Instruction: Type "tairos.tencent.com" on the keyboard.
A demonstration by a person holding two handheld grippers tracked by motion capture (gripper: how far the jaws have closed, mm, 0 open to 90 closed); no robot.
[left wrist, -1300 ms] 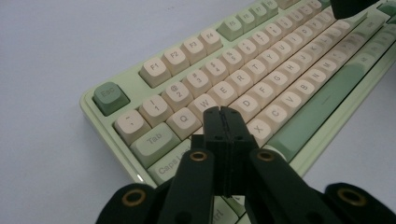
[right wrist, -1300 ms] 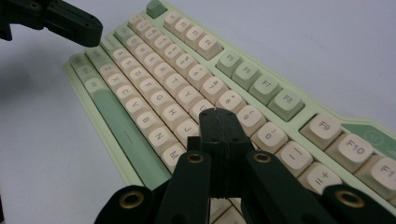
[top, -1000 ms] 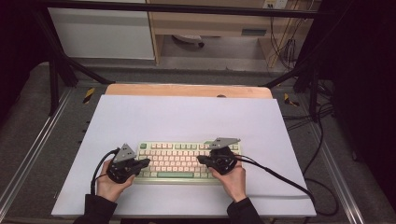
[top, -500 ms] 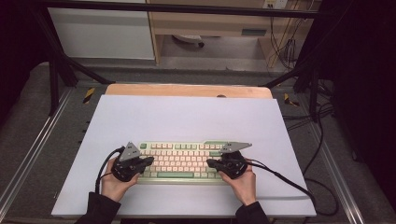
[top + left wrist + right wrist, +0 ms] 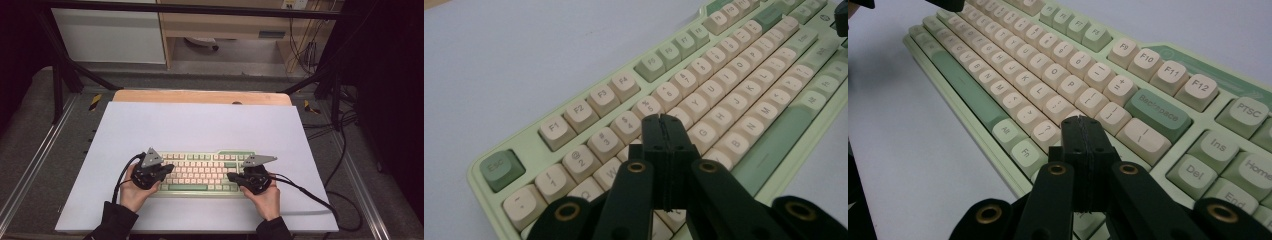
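A pale green keyboard with cream keys lies near the front of the white table top. My left gripper hovers over its left end, jaws shut and holding nothing. In the left gripper view the keyboard runs away to the upper right, and the closed tips hang over the upper letter rows. My right gripper is over the keyboard's right end, shut and holding nothing. In the right gripper view its tips sit above the keys just below Backspace on the keyboard.
A wooden board lies along the table's far edge. Black cables trail from the right gripper over the table's right side. Dark frame bars and a shelf unit stand behind the table. Bare white surface lies beyond the keyboard.
Both hands have drifted outward and toward the front edge: the left gripper shifted a little right and down over the keys, the right gripper moved right and nearer. The jaws stayed shut.
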